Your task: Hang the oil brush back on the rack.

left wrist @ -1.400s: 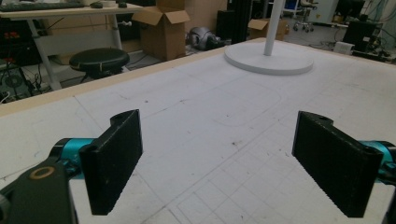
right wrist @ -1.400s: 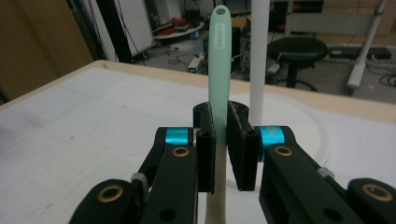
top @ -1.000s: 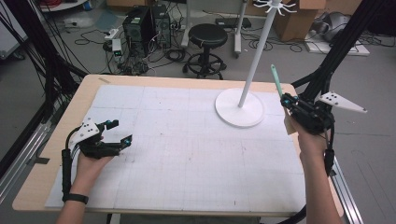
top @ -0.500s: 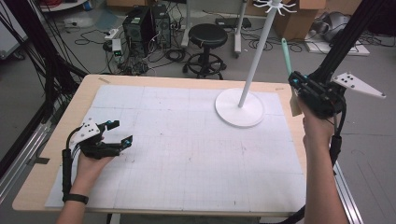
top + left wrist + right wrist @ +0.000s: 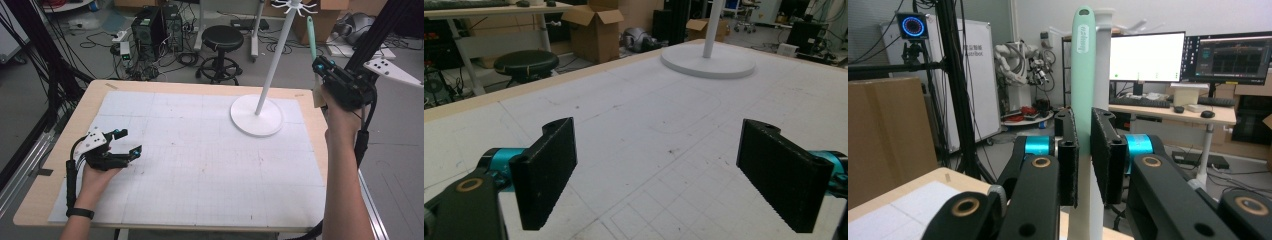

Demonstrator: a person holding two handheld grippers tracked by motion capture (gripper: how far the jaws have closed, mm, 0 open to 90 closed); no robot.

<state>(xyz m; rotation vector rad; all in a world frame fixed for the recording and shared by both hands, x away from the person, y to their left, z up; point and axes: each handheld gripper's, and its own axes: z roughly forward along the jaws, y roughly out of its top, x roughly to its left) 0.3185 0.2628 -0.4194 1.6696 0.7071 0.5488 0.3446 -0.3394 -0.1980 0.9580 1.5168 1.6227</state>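
- The right gripper (image 5: 322, 67) is raised off the far right edge of the table (image 5: 45, 200), its jaws clamped on a mint-green handled utensil (image 5: 311, 35).
- In the right gripper view the right gripper (image 5: 1084, 150) has both pads pressed flat against the utensil (image 5: 1083, 55), whose handle stands upright and runs well above the jaw tips; its lower, paler part drops between the jaw arms. What kind of head it has I cannot tell.
- Just behind the handle rises the white pole (image 5: 1104, 55) of the hook stand (image 5: 256, 116); the stand's round base sits on the white grid mat (image 5: 200, 165), below and to the left of the right gripper.
- The left gripper (image 5: 127, 142) rests low on the mat near the person's side, well apart from the stand.
- Its jaws stand wide with nothing between them; the left gripper (image 5: 656, 170) looks across bare mat toward the stand's base (image 5: 708, 61).
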